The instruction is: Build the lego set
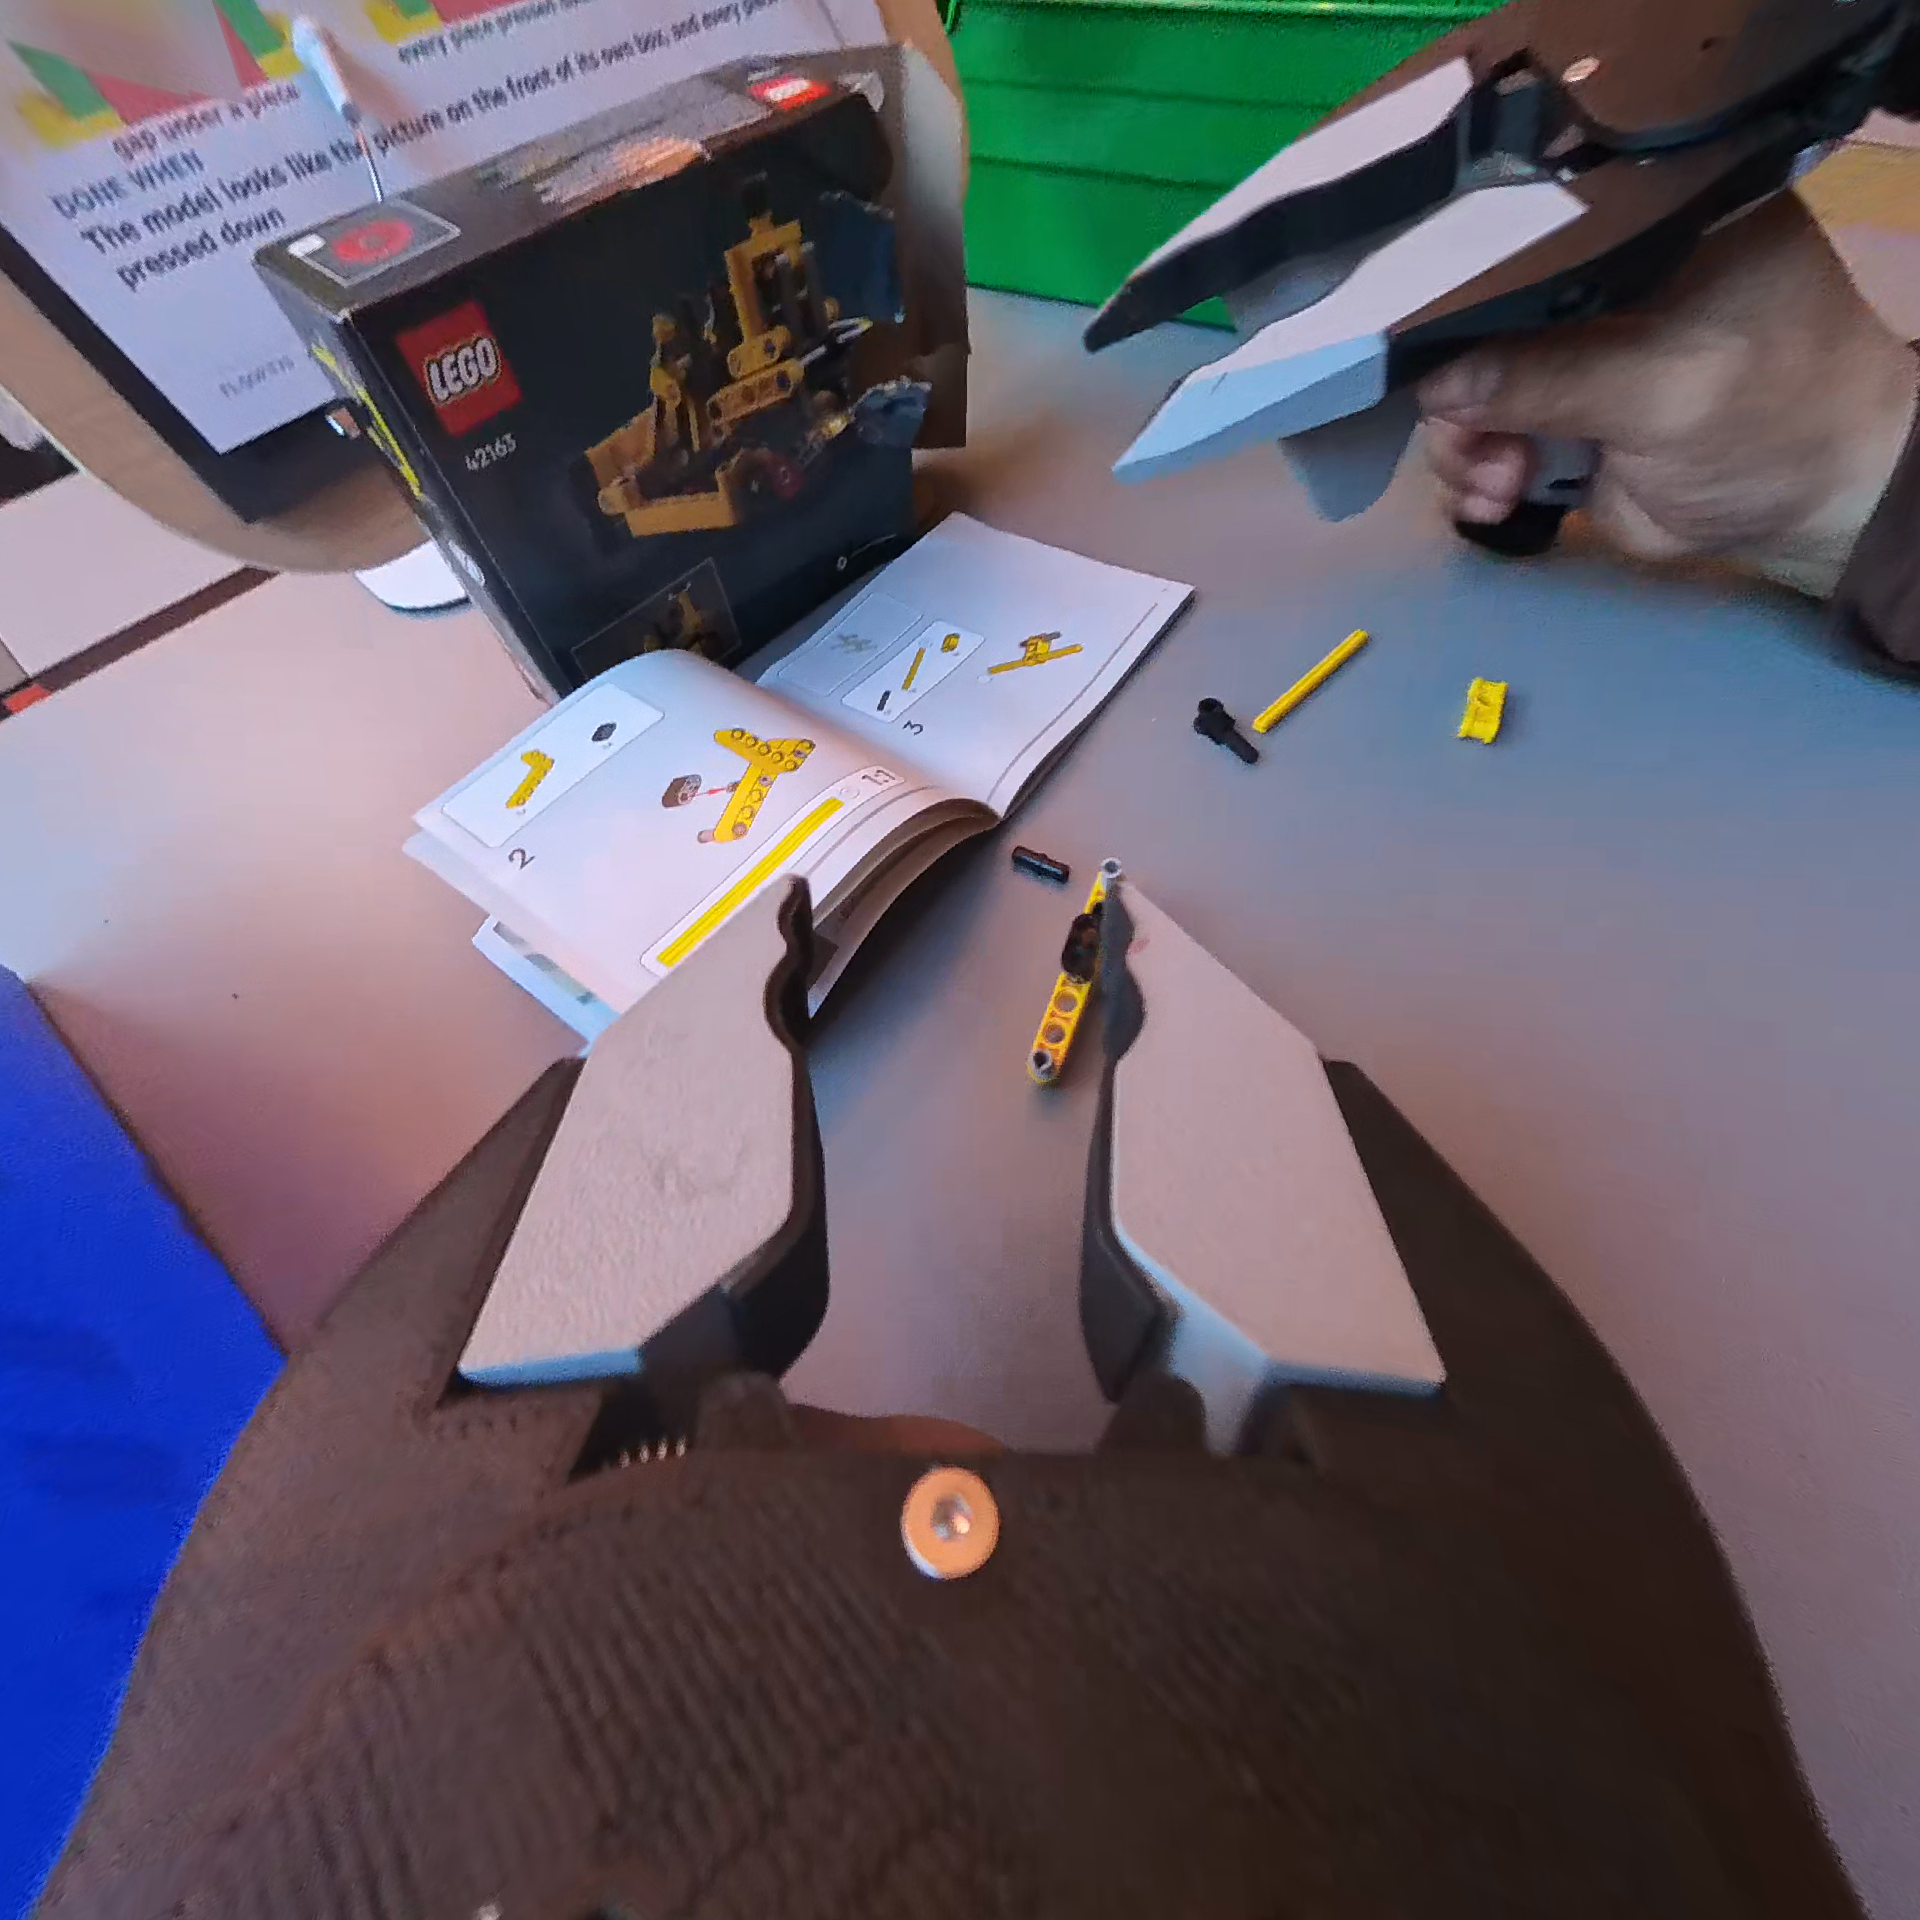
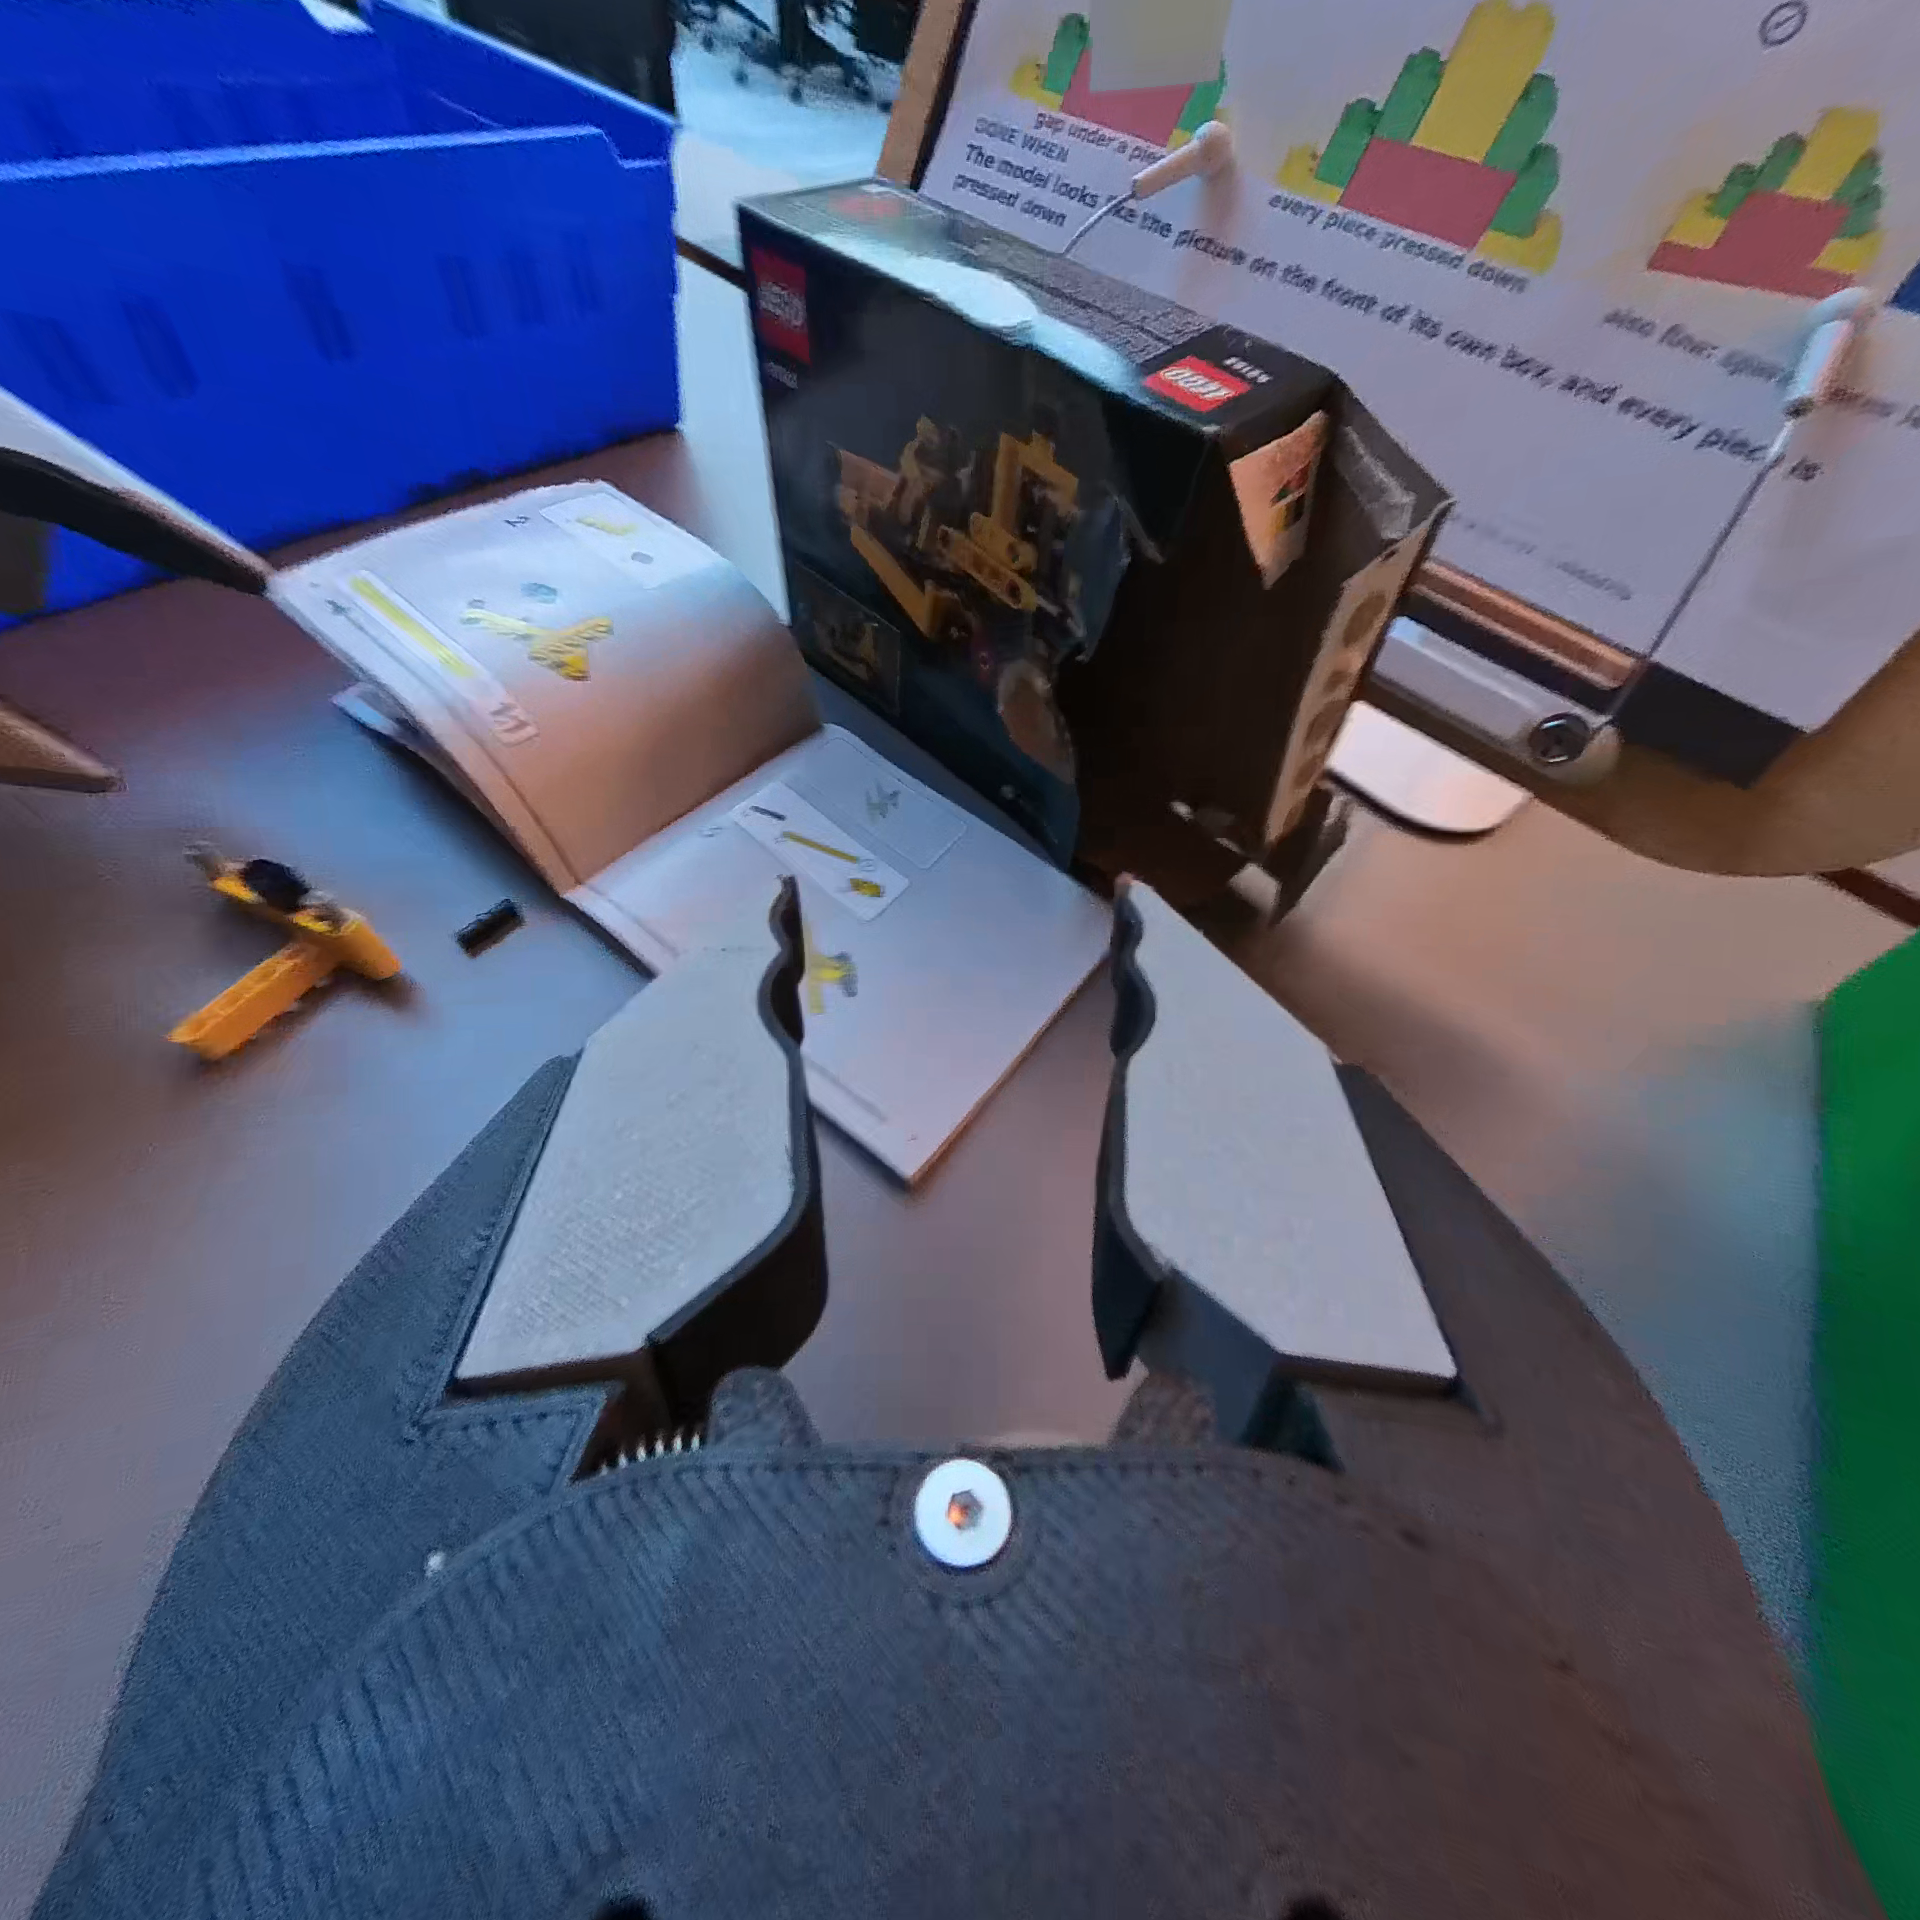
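A small yellow beam assembly (image 1: pixel 1068 987) with a black piece and a grey pin lies on the table beside my left gripper's right fingertip; it also shows in the right wrist view (image 2: pixel 281 951). My left gripper (image 1: pixel 956 894) is open and empty. A short black pin (image 1: pixel 1040 864) lies just beyond it, also seen in the right wrist view (image 2: pixel 488 924). A black connector (image 1: pixel 1224 727), a yellow axle (image 1: pixel 1309 681) and a small yellow piece (image 1: pixel 1483 710) lie farther right. My right gripper (image 2: pixel 951 899), open and empty, hovers over the open instruction booklet (image 2: pixel 935 987); it also shows raised in the left wrist view (image 1: pixel 1132 384).
The black set box (image 1: pixel 644 405) stands behind the booklet (image 1: pixel 727 790). A printed instruction board (image 2: pixel 1455 260) on a stand is behind the box. A blue bin (image 2: pixel 312 312) is at the left, a green bin (image 1: pixel 1143 135) at the back right. The left tips stand about 8 centimeters off the short black pin (image 1: pixel 1040 864). It is also in sight in the right wrist view (image 2: pixel 495 932).
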### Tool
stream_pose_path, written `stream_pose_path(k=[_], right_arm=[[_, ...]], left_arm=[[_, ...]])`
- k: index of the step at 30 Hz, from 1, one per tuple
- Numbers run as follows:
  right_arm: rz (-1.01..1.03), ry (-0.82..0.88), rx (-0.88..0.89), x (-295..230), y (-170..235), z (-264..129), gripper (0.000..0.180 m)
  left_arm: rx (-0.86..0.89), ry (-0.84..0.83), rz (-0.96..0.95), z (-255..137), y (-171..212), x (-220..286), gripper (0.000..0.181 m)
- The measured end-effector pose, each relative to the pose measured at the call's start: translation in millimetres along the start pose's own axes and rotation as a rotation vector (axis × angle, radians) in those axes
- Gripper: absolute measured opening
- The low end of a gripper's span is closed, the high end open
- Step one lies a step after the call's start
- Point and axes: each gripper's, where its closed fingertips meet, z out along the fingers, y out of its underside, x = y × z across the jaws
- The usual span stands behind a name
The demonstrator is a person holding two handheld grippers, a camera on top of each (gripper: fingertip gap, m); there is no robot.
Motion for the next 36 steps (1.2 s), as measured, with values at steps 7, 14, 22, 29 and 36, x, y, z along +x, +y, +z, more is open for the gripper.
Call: stream_pose_path(k=[7, 14, 22, 29, 36], right_arm=[[-0.02, -0.061, 0.063, -20, -5, -15, 0.054], [0.045, -0.085, 0.06, -17, -1, -13, 0.054], [0.047, -0.016, 0.094, -2, -6, -18, 0.053], [0.058, -0.018, 0.073, 1, -1, -18, 0.053], [0.048, -0.035, 0.074, -3, -2, -18, 0.053]], left_arm=[[0.025, 0.018, -0.007, -3, -5, 1, 0.053], [0.026, 0.05, -0.011, -3, -5, 8, 0.053], [0.097, -0.058, 0.063, -16, -16, 9, 0.052], [0.041, -0.057, -0.086, -67, 4, 36, 0.053], [0.029, -0.184, -0.015, -118, -30, 14, 0.052]])
